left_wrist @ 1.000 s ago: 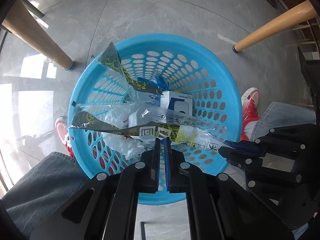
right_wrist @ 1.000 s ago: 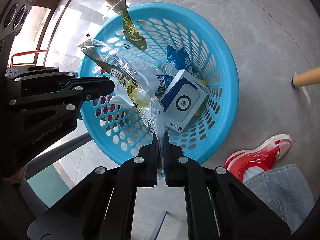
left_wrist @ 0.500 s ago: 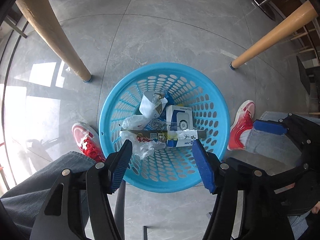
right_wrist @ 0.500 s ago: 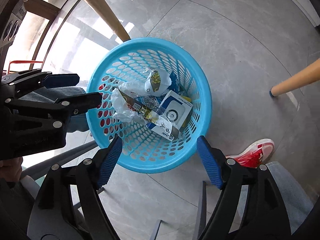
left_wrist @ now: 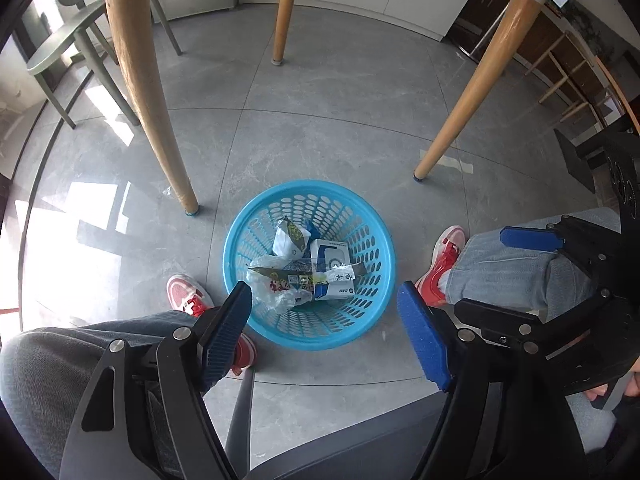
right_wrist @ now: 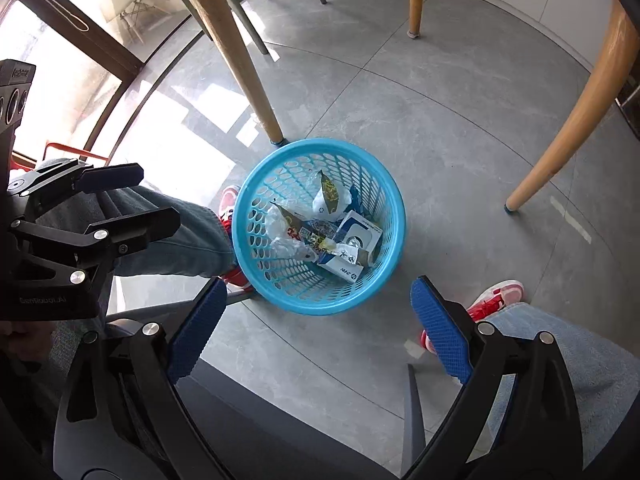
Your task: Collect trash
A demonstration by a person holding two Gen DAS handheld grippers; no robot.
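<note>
A round blue basket [left_wrist: 385, 240] [right_wrist: 400, 216] stands on the grey floor tiles, far below both grippers. In it lie a long clear wrapper with yellow-green print [left_wrist: 308, 277] [right_wrist: 308, 236], a white-and-blue box [left_wrist: 331, 254] [right_wrist: 360, 236] and a crumpled packet [left_wrist: 290, 238] [right_wrist: 330, 200]. My left gripper [left_wrist: 324, 288] hangs high over the basket, its jaws opening with nothing between them. My right gripper [right_wrist: 318, 282] is also high above, its jaws opening wide and empty. Each gripper shows at the edge of the other's view.
Wooden table legs [left_wrist: 148, 92] [left_wrist: 476, 92] [right_wrist: 232, 48] stand around the basket. A person's jeans-clad legs [left_wrist: 516, 268] and red shoes [left_wrist: 444, 248] [left_wrist: 184, 292] flank it. A dark grey chair seat edge [left_wrist: 340, 432] runs below. A green chair [left_wrist: 64, 48] is far left.
Both grippers were shut on the long wrapper over the basket. They opened and let it go, it dropped into the basket, and both have risen well away.
</note>
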